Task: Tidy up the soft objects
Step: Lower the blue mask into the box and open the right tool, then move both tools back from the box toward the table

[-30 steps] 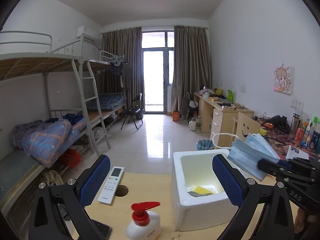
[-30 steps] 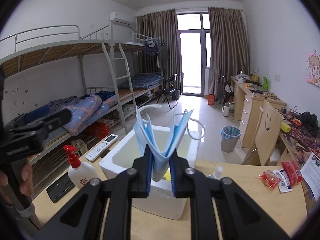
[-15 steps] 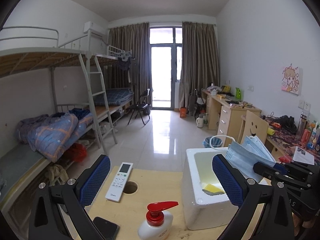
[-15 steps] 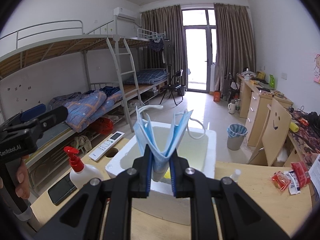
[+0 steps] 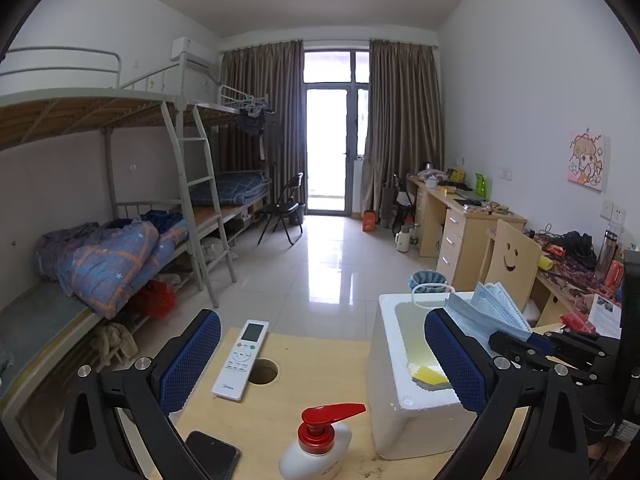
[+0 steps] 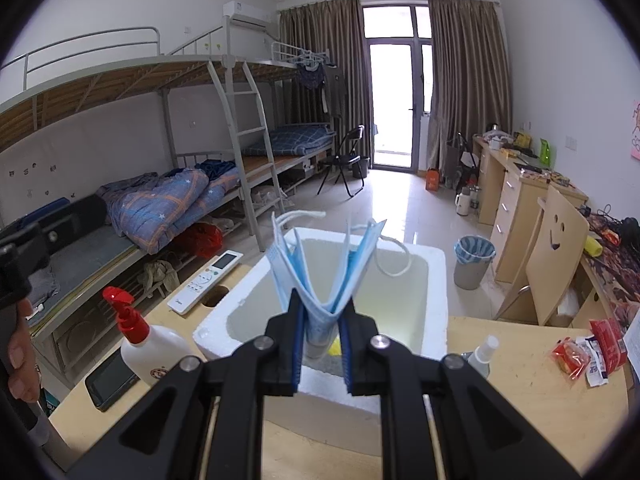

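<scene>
Masks lowered nearer foam box, pump bottle beside

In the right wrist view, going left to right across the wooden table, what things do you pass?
Dark phone → red-capped pump bottle → white remote → foam box with the right gripper holding the blue masks over it → small spray bottle → red snack packets.

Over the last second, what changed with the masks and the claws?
Both cameras pulled back a little: the foam box sits lower and farther right in the left view. Nothing was grabbed or released. The right claw stays shut on the masks over the box; the left claw stays open and empty.
</scene>
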### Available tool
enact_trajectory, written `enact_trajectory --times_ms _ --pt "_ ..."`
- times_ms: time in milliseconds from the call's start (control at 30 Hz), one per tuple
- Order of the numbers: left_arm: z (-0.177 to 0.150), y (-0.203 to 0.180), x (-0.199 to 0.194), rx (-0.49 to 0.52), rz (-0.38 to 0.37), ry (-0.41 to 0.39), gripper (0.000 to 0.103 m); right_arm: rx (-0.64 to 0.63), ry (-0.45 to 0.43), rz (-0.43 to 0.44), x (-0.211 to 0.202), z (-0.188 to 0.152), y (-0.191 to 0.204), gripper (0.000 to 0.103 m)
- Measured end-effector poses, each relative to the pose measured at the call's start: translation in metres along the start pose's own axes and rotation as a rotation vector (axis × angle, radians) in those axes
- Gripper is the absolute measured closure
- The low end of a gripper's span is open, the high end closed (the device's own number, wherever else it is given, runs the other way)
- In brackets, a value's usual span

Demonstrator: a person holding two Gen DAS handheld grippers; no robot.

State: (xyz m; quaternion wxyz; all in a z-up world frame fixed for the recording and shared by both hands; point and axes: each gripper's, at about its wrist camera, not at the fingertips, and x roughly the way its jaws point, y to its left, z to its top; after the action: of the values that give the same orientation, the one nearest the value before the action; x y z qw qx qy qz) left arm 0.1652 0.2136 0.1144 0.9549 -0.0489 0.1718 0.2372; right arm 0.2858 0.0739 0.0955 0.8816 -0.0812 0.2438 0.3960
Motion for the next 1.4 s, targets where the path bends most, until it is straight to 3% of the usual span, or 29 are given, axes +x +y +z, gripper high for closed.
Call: enact_trajectory --times_ms 300,567,667,800,967,1067,1400 --pt "0.000 0.002 -0.001 -0.003 -0.005 -0.001 0.001 -0.001 0.025 -0.016 0.009 0.002 0.008 0.083" --pt "0.001 0.002 -0.003 -0.007 -0.013 0.002 0.001 0.018 0.059 -0.028 0.022 0.003 0.012 0.045" --pt "0.002 -0.002 -0.004 -0.003 -0.015 -0.001 0.001 0.026 0.062 -0.030 0.021 0.003 0.012 0.036" --pt "0.003 -0.004 -0.004 -0.005 -0.019 0.000 0.001 0.027 0.055 -0.034 0.017 0.002 0.012 0.032" --pt "0.005 -0.005 -0.006 -0.006 -0.025 -0.005 0.001 0.018 0.038 -0.052 0.010 0.002 0.014 0.013" --pt "0.005 -0.006 -0.007 -0.003 -0.026 -0.008 0.001 0.019 0.029 -0.062 0.005 0.001 0.014 0.006" --pt "0.004 -0.012 -0.015 0.006 -0.051 -0.021 0.001 0.015 -0.021 -0.061 -0.026 0.001 0.015 0.001"
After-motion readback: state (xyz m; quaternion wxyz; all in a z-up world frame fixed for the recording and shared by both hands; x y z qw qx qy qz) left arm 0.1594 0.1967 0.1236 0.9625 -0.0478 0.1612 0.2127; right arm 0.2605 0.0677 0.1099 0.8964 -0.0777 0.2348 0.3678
